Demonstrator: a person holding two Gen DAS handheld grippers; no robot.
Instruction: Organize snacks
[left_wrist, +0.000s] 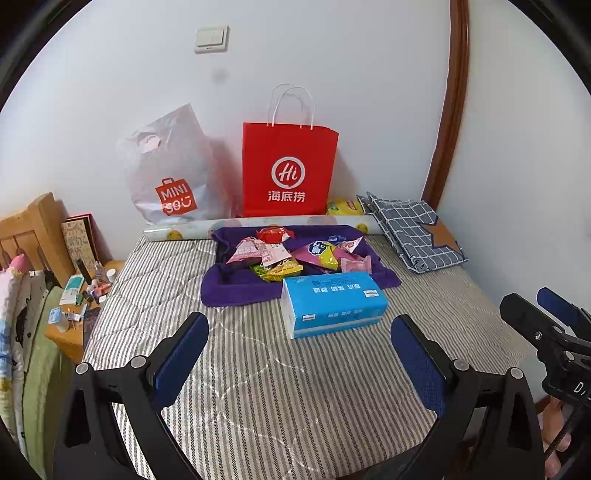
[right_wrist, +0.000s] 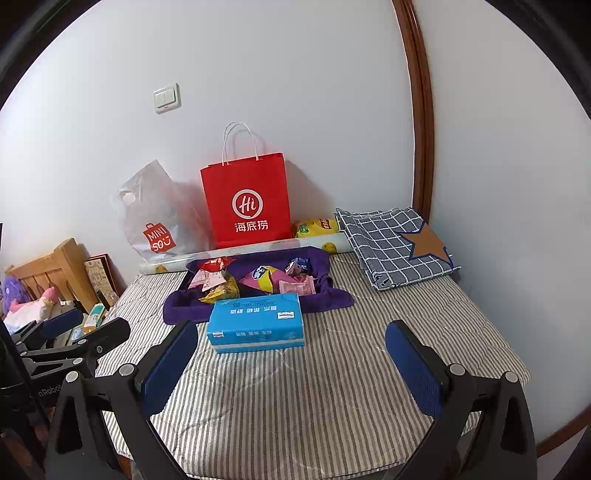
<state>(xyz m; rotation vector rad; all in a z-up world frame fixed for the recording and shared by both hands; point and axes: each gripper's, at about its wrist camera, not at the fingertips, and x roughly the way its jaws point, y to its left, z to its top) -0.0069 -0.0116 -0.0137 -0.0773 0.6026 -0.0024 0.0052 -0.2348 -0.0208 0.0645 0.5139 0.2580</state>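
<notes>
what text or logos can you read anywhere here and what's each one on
"Hi" and "海底捞": red paper bag against the wall.
"MINI SO": orange logo on the white plastic bag.
"nRobot": partial lettering on the left gripper body, seen from the right wrist view.
Blue tissue pack: white Chinese characters, upside down, too blurred to read.
Snack packets on the purple cloth: print too small.
Yellow packet behind: unreadable.

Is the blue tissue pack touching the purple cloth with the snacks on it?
Touching. In the left wrist view, the blue rectangular tissue pack lies with its far edge over the near edge of the purple cloth, no striped mattress showing between them.
</notes>
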